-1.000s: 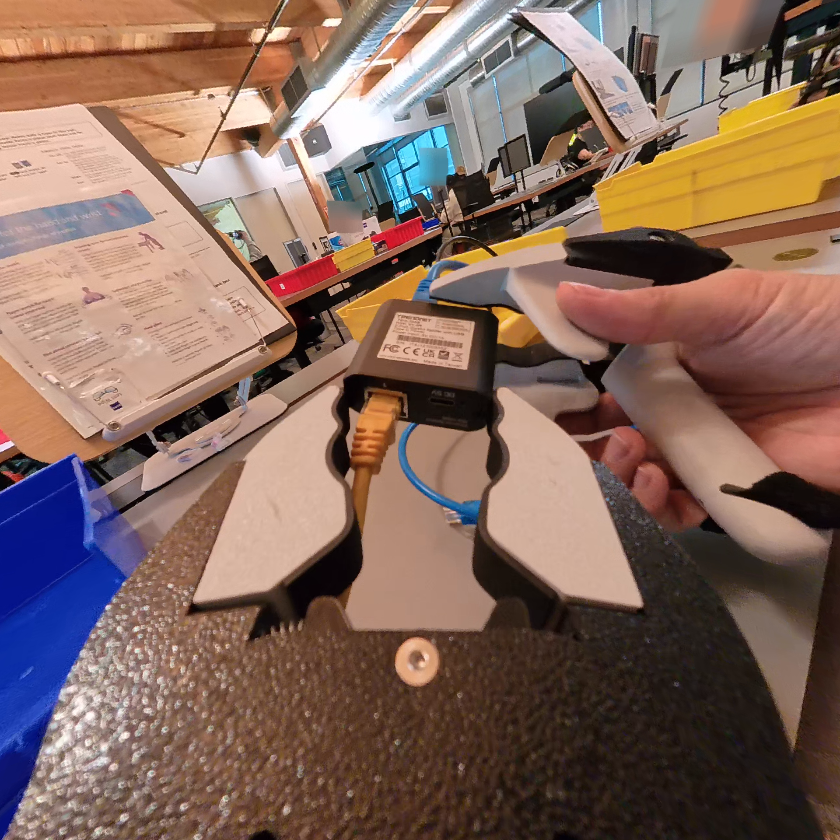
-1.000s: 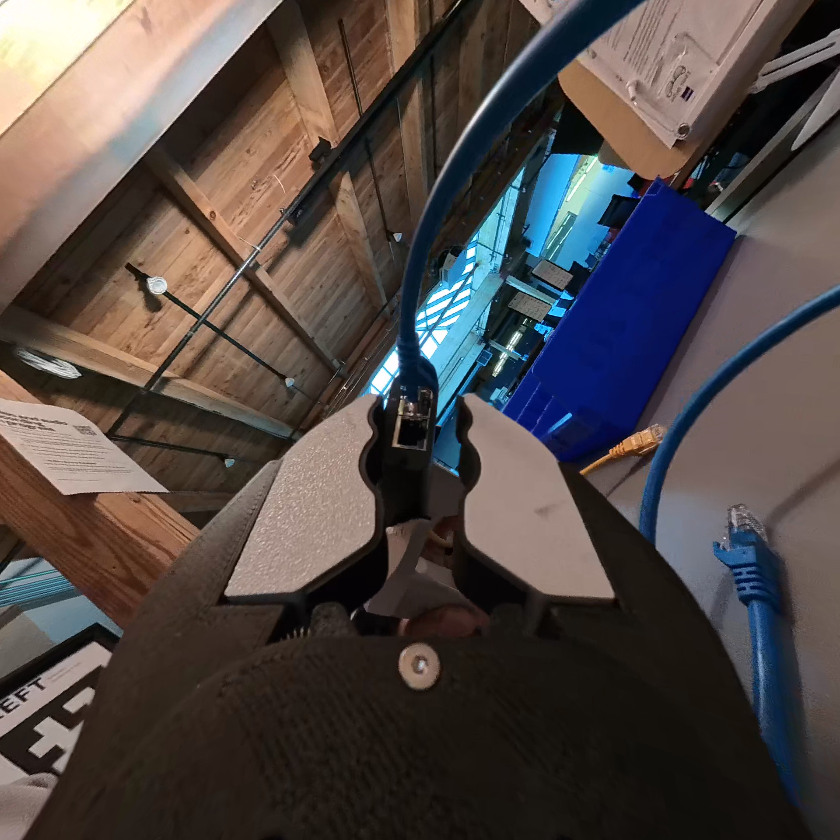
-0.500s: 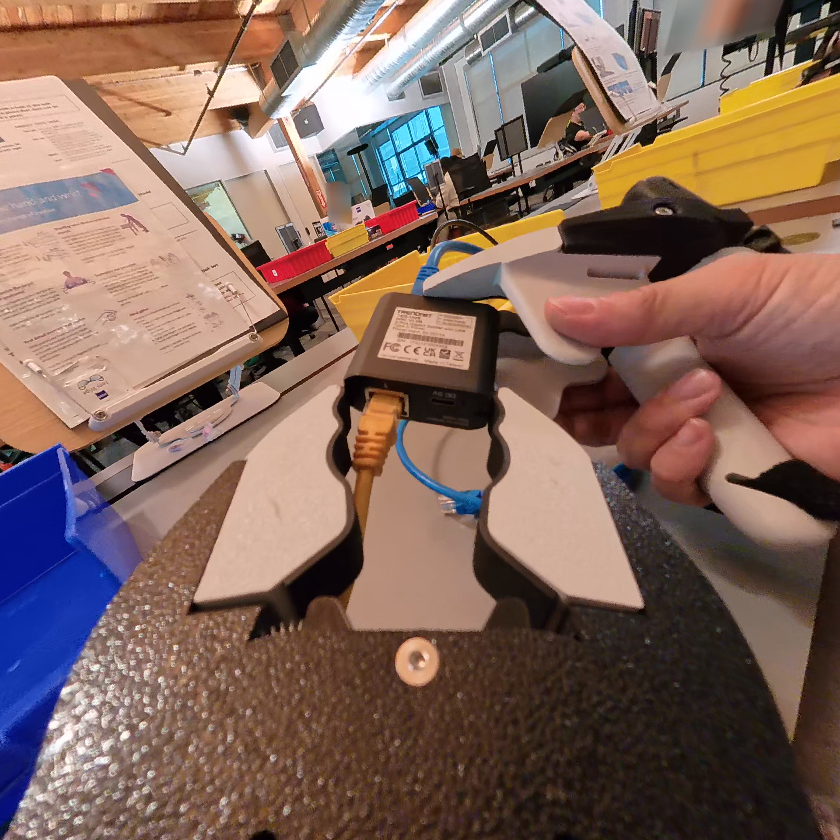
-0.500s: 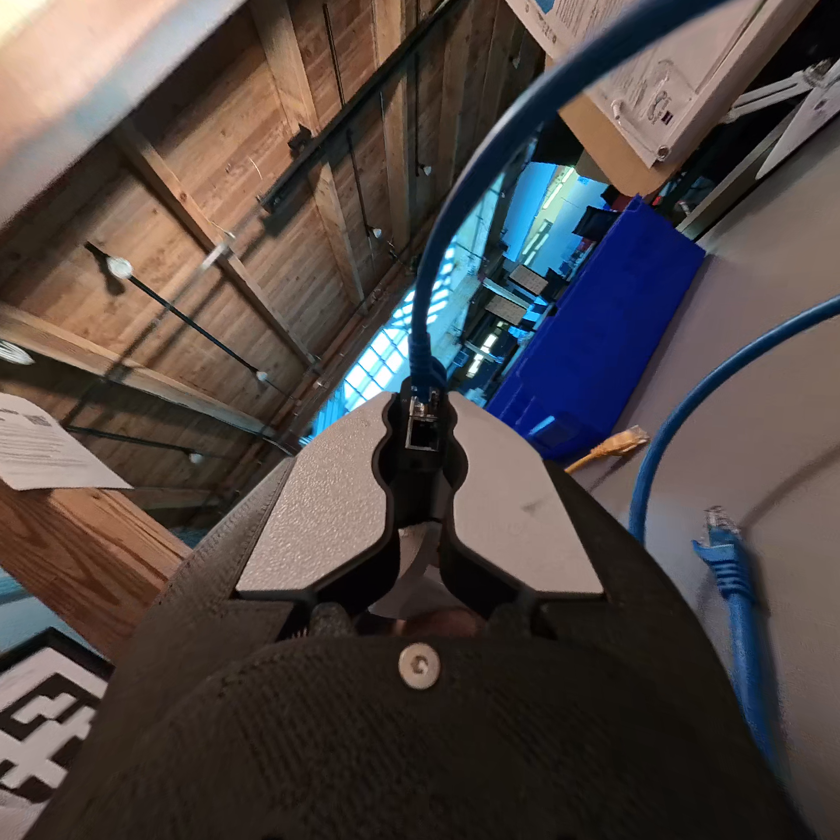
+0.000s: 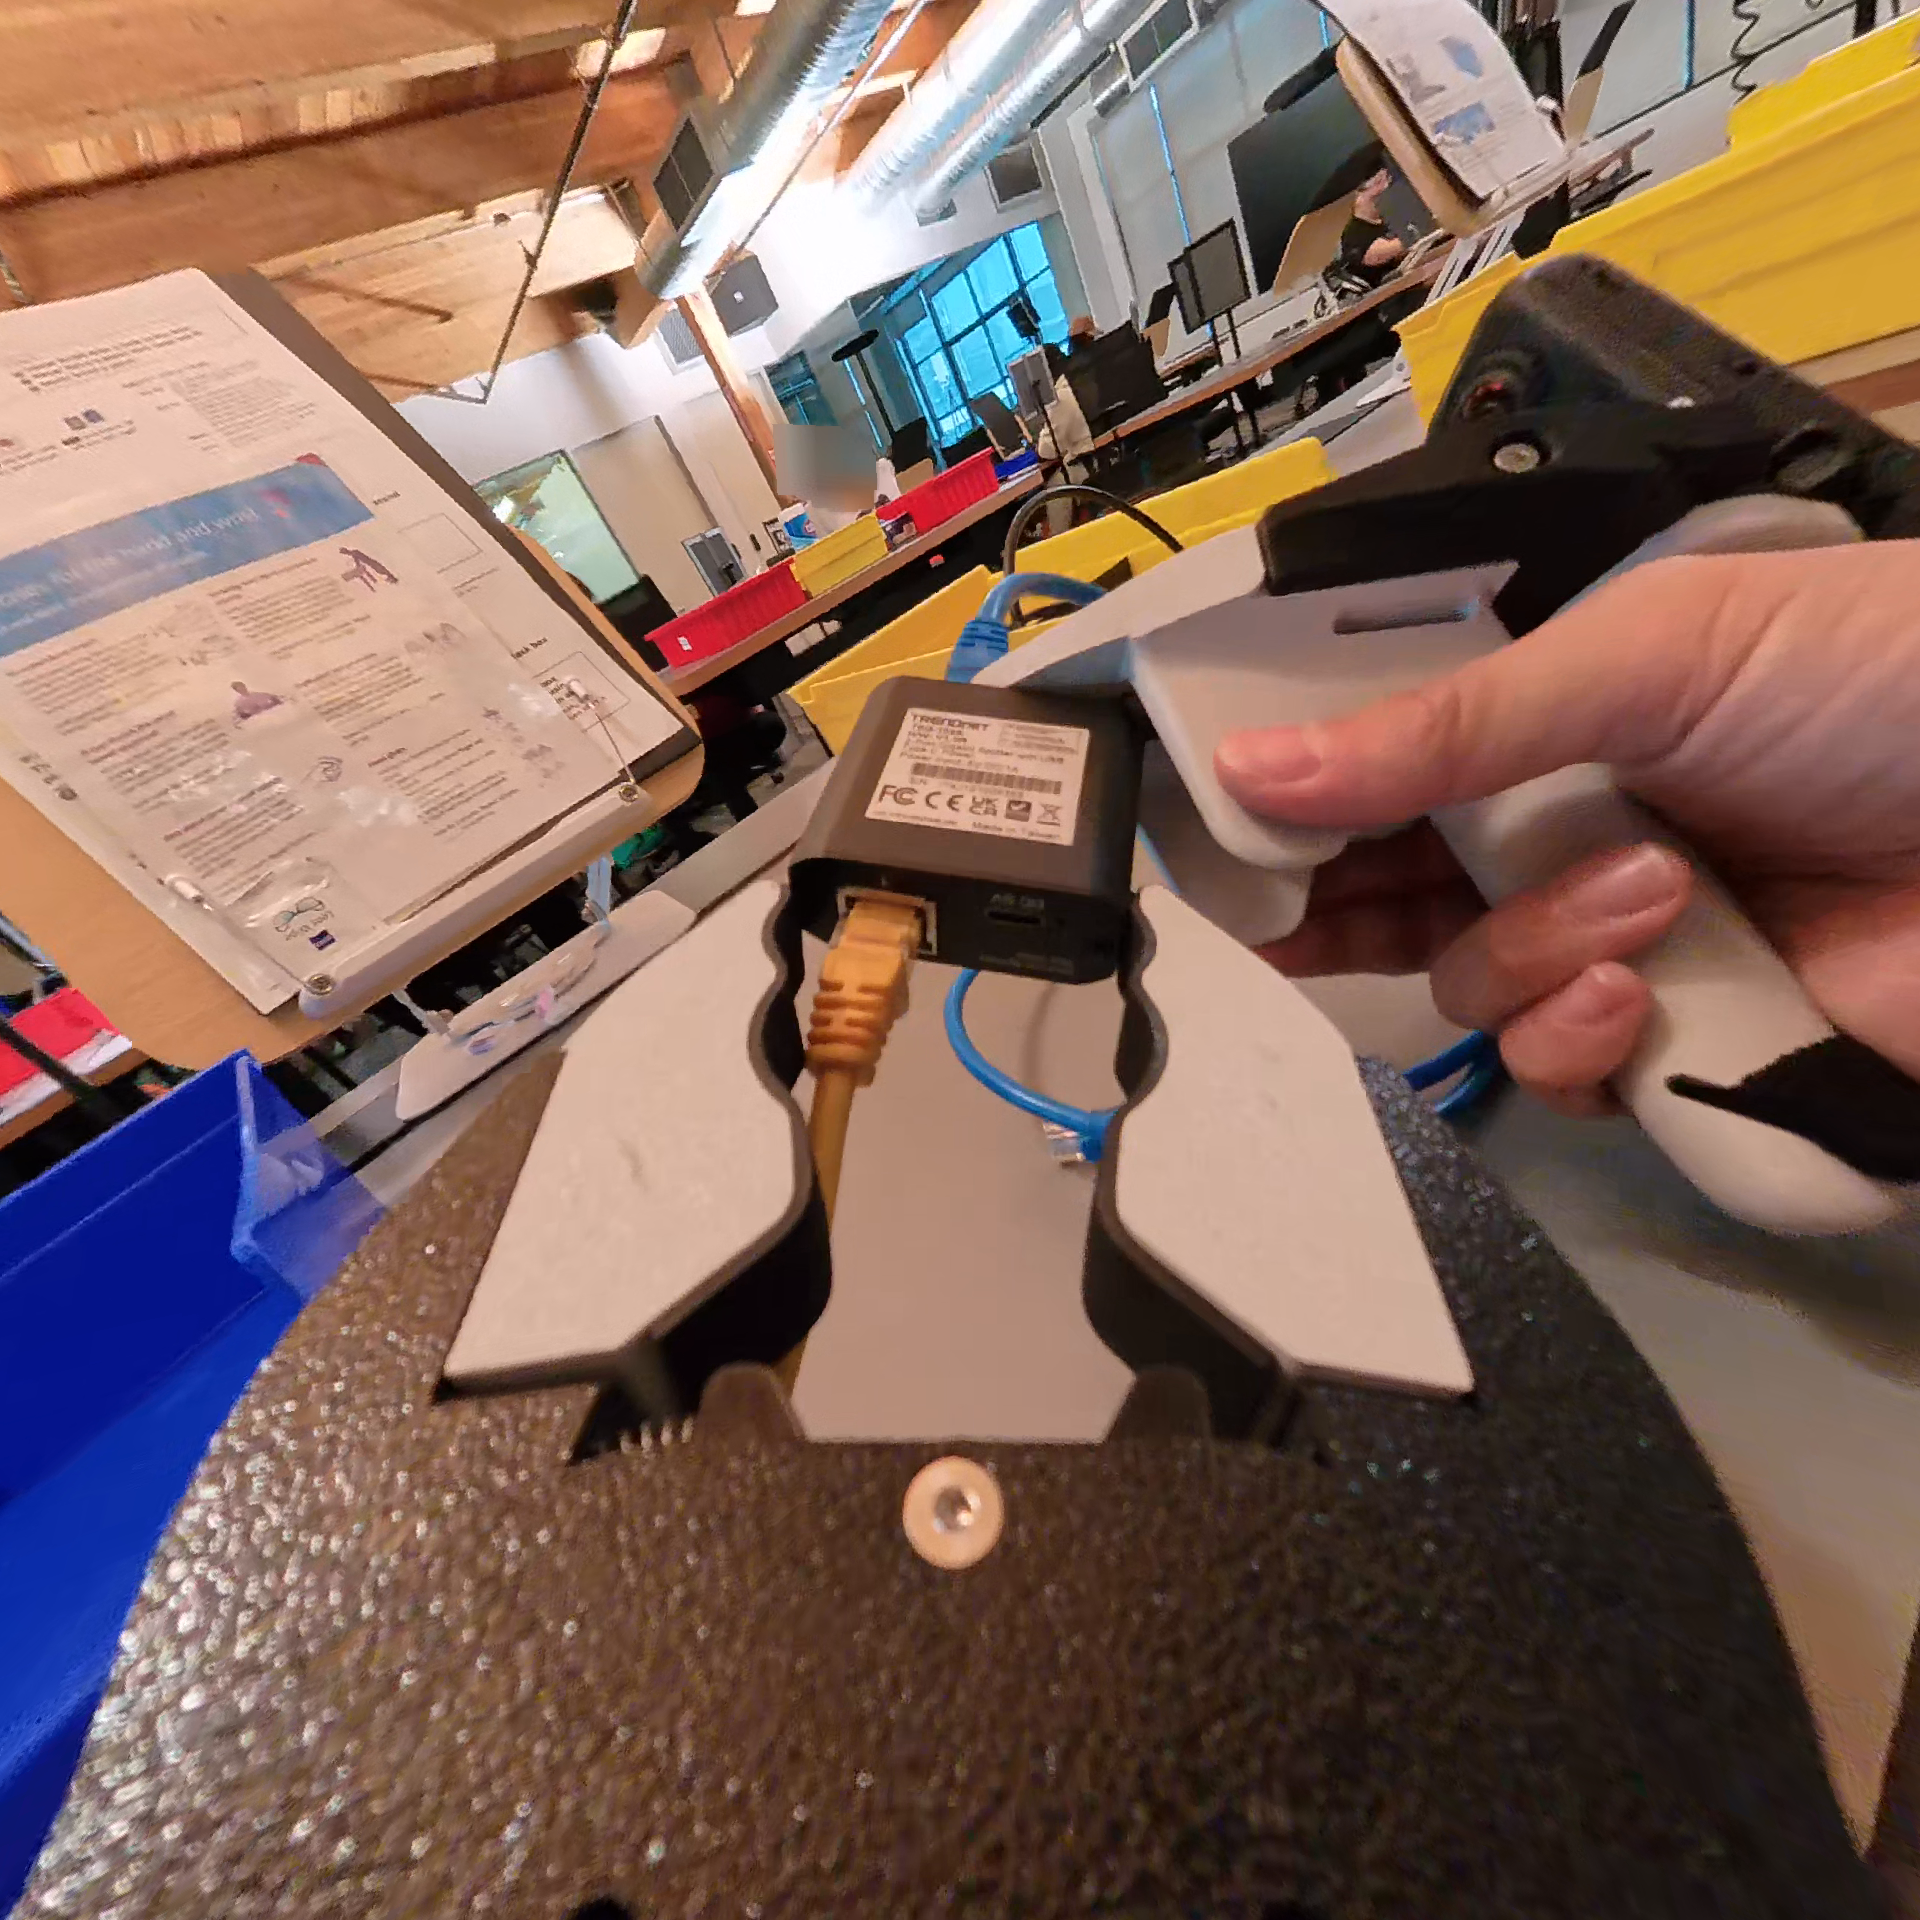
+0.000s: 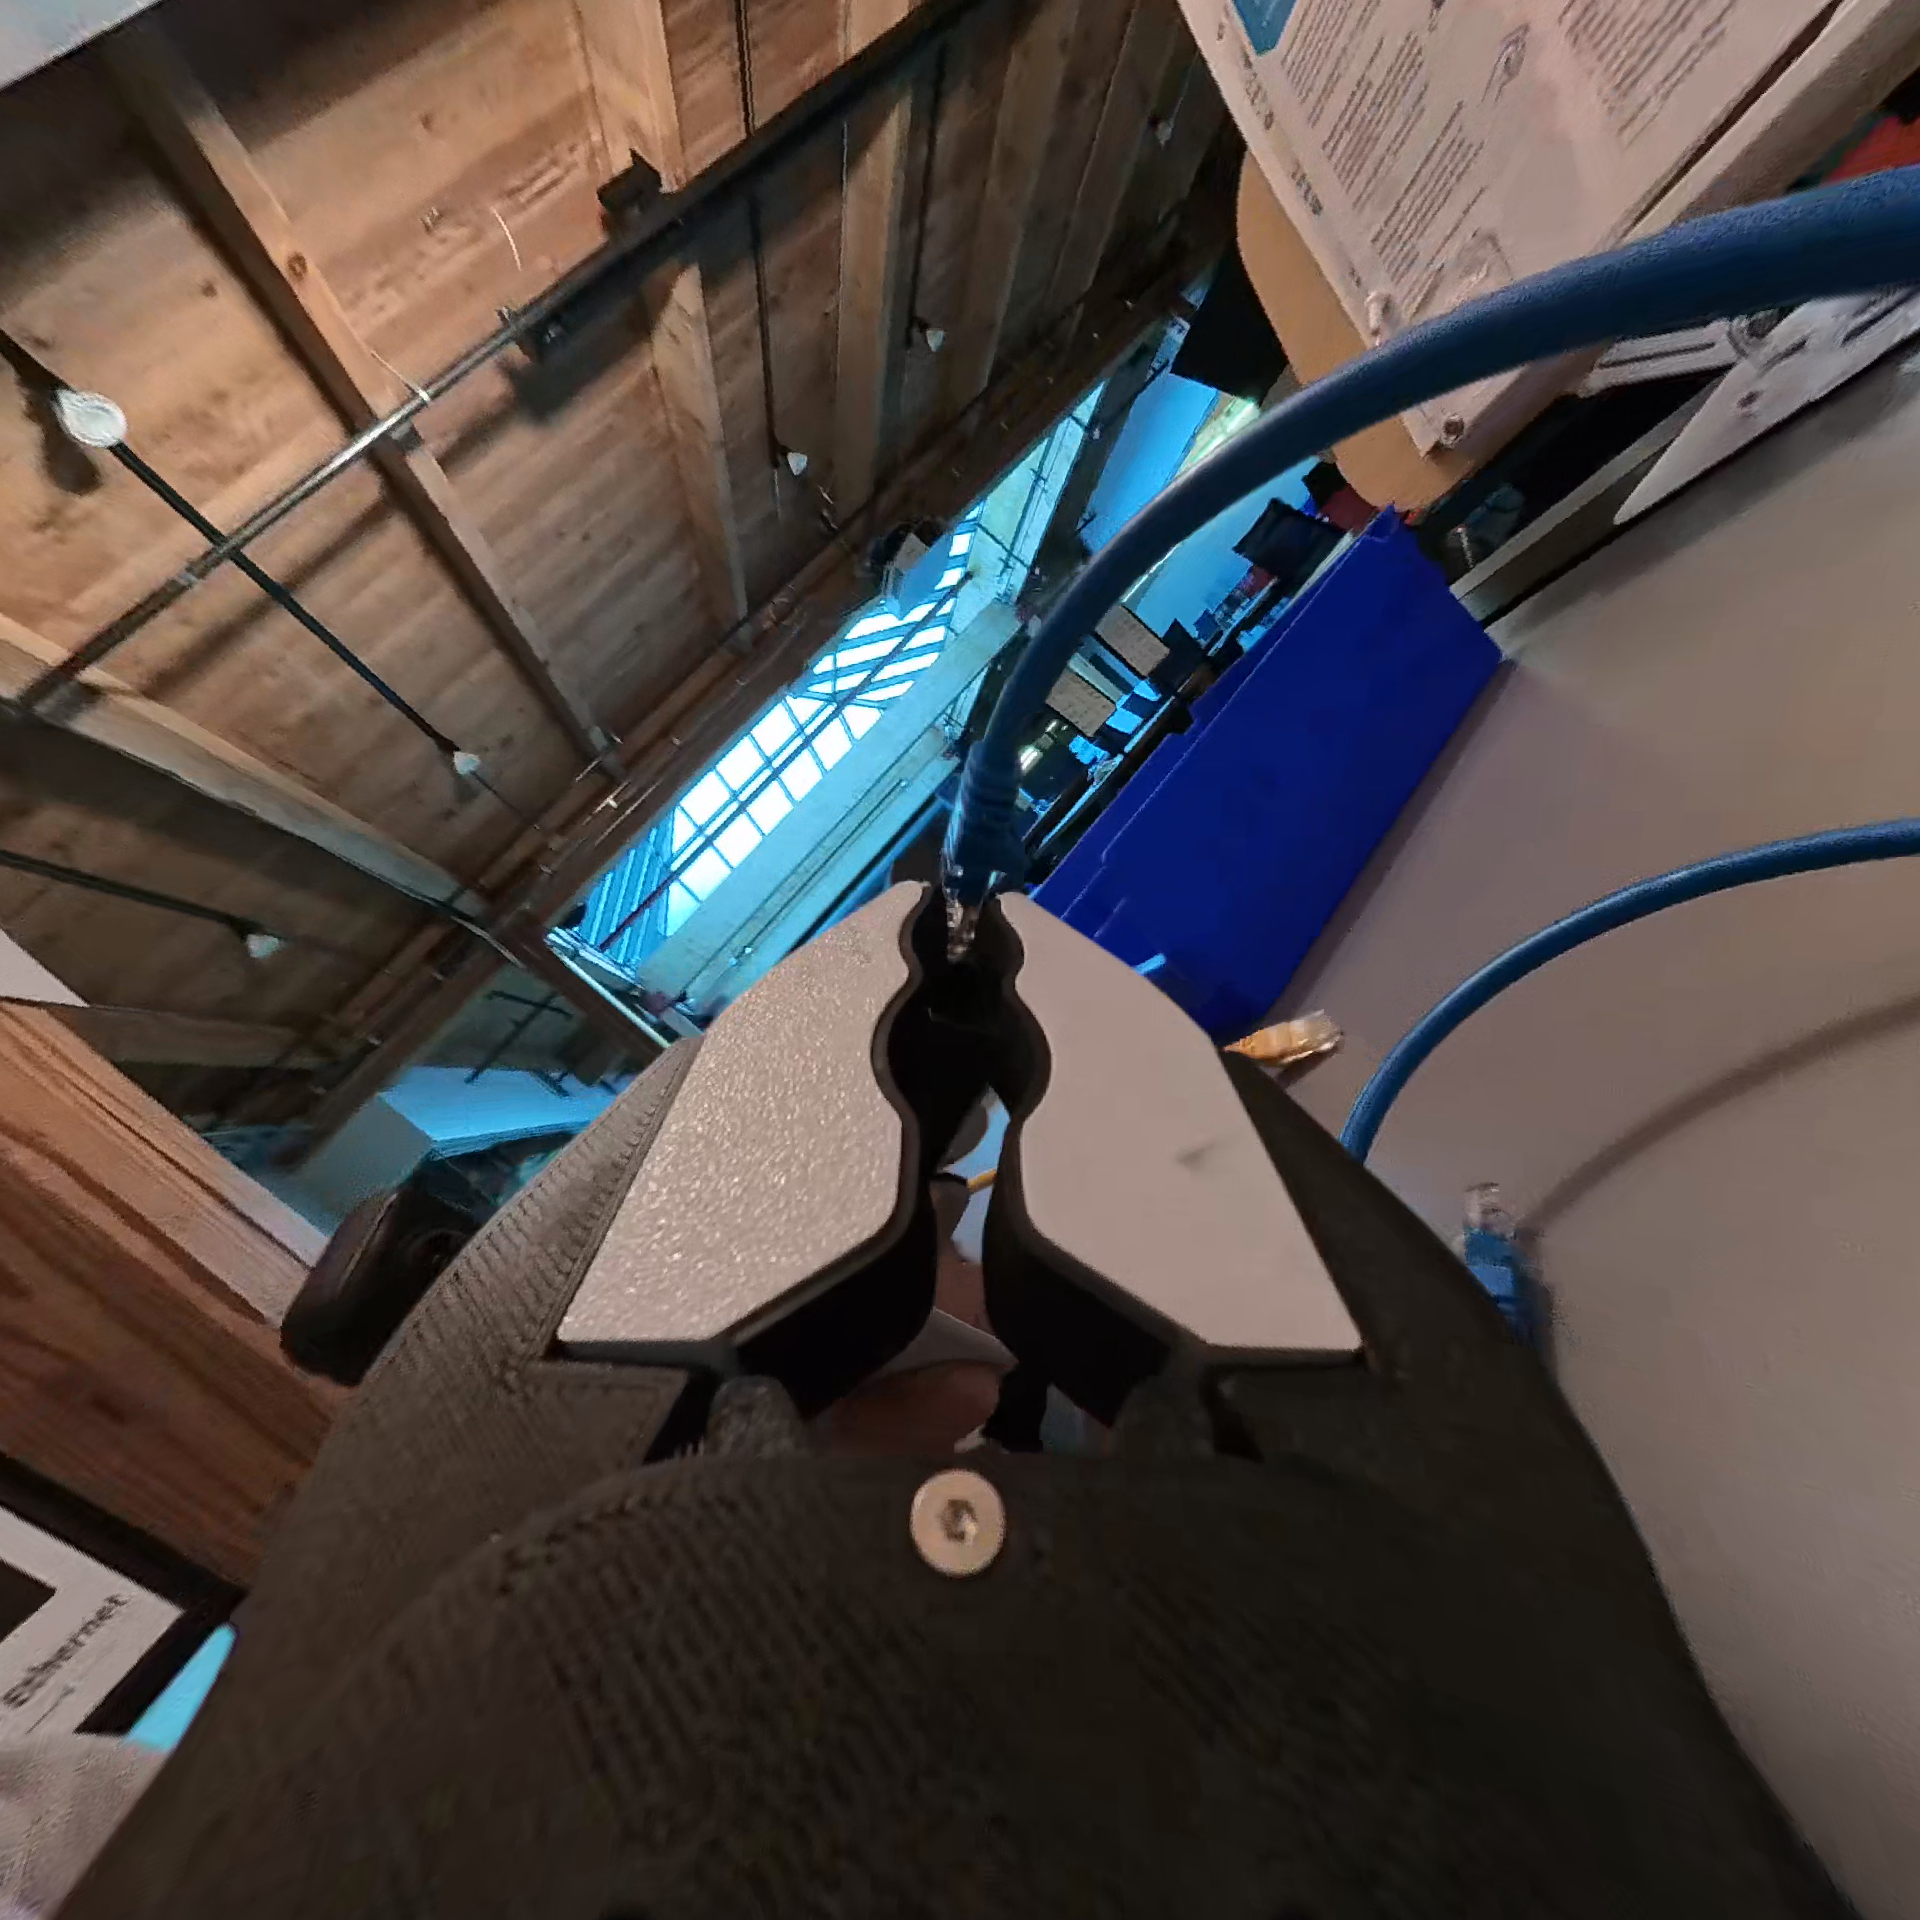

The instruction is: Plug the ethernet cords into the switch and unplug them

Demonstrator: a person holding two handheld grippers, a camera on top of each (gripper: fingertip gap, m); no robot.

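While the left gripper clamps the small black switch by its two side walls, holding it up off the grey table, a yellow ethernet cord sits plugged into the port on the near face. The right gripper, seen behind the switch with a hand on its handle, has its fingers nearly together, pinching the plug of a blue ethernet cord at the switch's far side; whether that plug is seated cannot be told from either view.

Judging by its size and plastic shell, the switch is light, rigid and fairly smooth, so it could twist in the grip when a plug is pushed or pulled; the flat side walls look like the right place to hold. The cords are limp and springy, the clear connector tips and latch tabs brittle, so the moulded boot behind the plug is the better purchase.

A white label with a barcode, printed lines and compliance marks covers the switch's upper face. A laminated instruction sheet on a tilted board stands left, above a blue bin. Another blue plug lies loose on the table.
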